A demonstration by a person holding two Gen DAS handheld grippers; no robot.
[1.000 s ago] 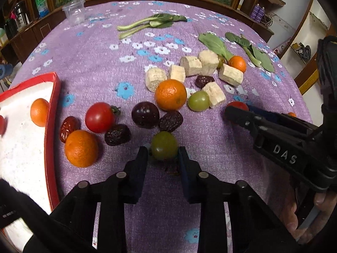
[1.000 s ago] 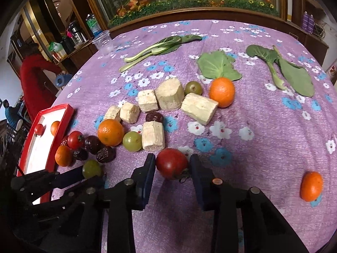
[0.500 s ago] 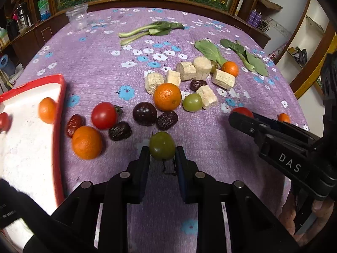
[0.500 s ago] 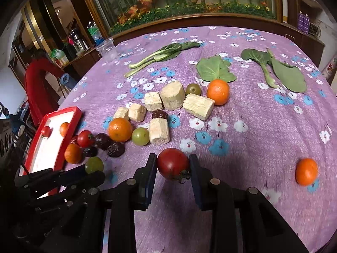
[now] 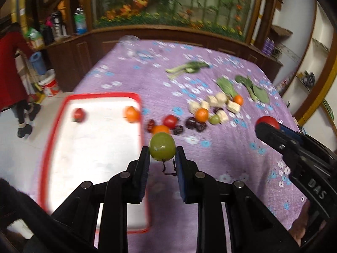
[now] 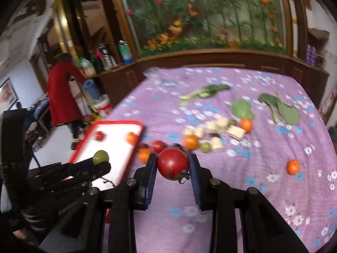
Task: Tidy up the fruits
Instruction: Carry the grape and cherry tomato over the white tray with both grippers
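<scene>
Both fruits are in carry toward the red-rimmed white tray. The left tongs are clamped on a round green fruit beside the tray's near edge; the right tongs grip a glossy red tomato further off. Next, I judge: move over the tray, lower, release.

Wood cabinets, floral mural

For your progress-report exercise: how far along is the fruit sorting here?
Done: a small red tomato and an orange lie in the red-rimmed white tray. In hand: left tool grips a green fruit, right tool a red tomato. Left: the fruit cluster on the purple cloth.
</scene>
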